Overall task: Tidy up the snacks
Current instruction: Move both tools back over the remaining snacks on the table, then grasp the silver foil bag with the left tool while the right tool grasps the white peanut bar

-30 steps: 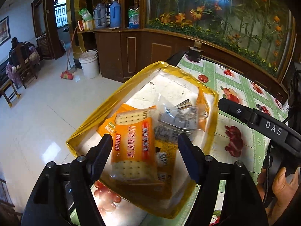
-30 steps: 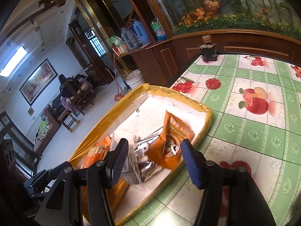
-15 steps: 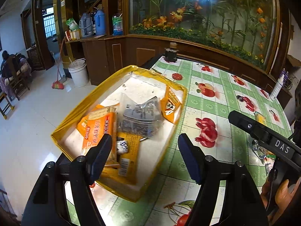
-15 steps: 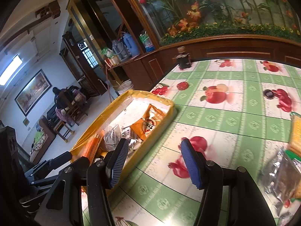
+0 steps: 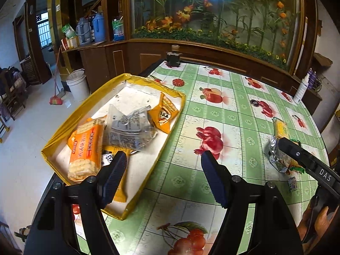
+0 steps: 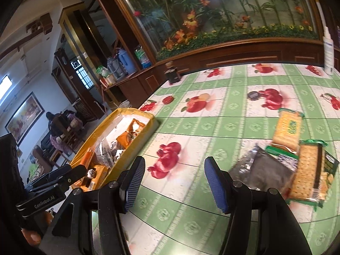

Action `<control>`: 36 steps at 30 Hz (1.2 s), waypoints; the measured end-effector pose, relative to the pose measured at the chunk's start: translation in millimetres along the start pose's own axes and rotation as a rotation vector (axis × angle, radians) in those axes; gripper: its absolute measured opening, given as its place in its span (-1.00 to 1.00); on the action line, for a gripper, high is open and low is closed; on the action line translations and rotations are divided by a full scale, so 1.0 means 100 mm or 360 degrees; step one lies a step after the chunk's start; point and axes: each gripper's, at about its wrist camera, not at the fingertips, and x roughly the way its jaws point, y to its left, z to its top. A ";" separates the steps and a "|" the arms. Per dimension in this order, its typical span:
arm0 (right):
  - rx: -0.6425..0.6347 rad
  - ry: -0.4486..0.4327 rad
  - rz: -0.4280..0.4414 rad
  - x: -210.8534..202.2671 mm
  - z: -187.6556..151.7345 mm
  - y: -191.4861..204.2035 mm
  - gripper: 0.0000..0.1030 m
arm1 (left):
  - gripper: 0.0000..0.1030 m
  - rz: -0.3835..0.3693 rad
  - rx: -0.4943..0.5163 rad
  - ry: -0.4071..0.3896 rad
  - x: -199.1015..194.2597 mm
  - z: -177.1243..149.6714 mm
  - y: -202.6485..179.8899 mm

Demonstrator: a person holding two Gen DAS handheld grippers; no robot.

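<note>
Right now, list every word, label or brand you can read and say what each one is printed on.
"DAS": on the right tool's black arm, seen from the left wrist view.
"GenRobot.AI": on the left tool's black body, seen from the right wrist view.
Orange cracker packet in the yellow tray: red print, too blurred to read.
Clear wrapper: print too small.
Green cracker packets: blurred.

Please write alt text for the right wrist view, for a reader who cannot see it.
The open, empty right gripper hangs over a green fruit-print tablecloth, with loose cracker packets lying at the right. At the left, a yellow tray holds more snacks, beside the left gripper.
</note>
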 end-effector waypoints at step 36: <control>-0.0193 0.0281 -0.0491 -0.31 -0.58 -0.73 -0.03 | 0.40 -0.0532 0.0280 0.0406 0.58 -0.09 -1.80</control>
